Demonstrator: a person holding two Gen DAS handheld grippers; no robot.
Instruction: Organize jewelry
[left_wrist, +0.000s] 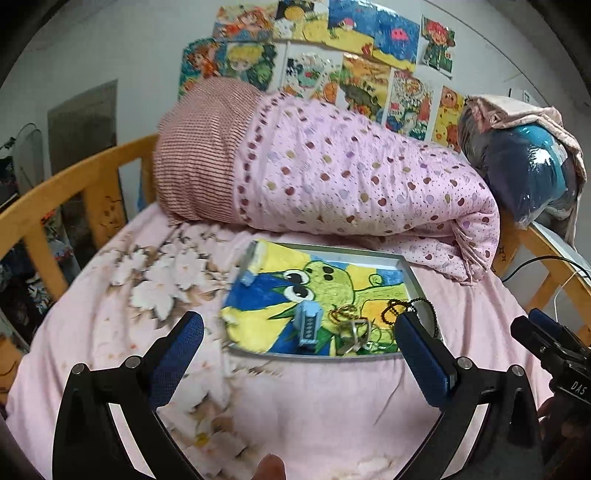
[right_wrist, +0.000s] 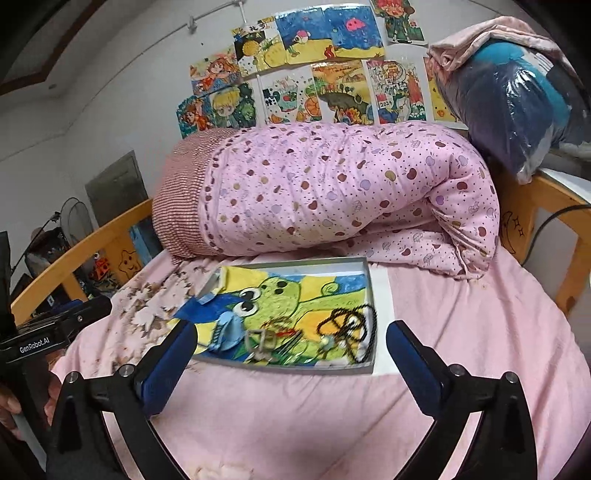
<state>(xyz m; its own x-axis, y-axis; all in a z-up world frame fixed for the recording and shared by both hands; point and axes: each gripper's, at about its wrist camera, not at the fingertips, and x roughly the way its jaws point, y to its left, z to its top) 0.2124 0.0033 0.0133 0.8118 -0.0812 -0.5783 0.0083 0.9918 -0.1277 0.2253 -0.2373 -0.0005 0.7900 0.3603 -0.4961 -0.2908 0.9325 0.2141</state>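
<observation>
A shallow grey tray (left_wrist: 408, 267) (right_wrist: 295, 367) lined with a frog drawing lies on the pink bed. In it lie a light blue hair clip (left_wrist: 308, 325) (right_wrist: 227, 330), a black bead chain (left_wrist: 402, 306) (right_wrist: 349, 325), gold rings (left_wrist: 343, 314) and a silver buckle-like piece (left_wrist: 356, 334) (right_wrist: 262, 341). My left gripper (left_wrist: 299, 326) hangs above the sheet in front of the tray, open, with nothing between its fingers. My right gripper (right_wrist: 291, 338) hovers open in front of the tray too, empty. The right gripper (left_wrist: 546, 343) shows at the right edge of the left wrist view.
A rolled pink dotted quilt (left_wrist: 351, 177) (right_wrist: 332, 188) lies just behind the tray. A wooden bed rail (left_wrist: 74, 184) (right_wrist: 85, 243) runs along the left and right. A plastic-wrapped bundle (left_wrist: 528, 166) (right_wrist: 517, 96) sits at the back right. Drawings (right_wrist: 314, 74) cover the wall.
</observation>
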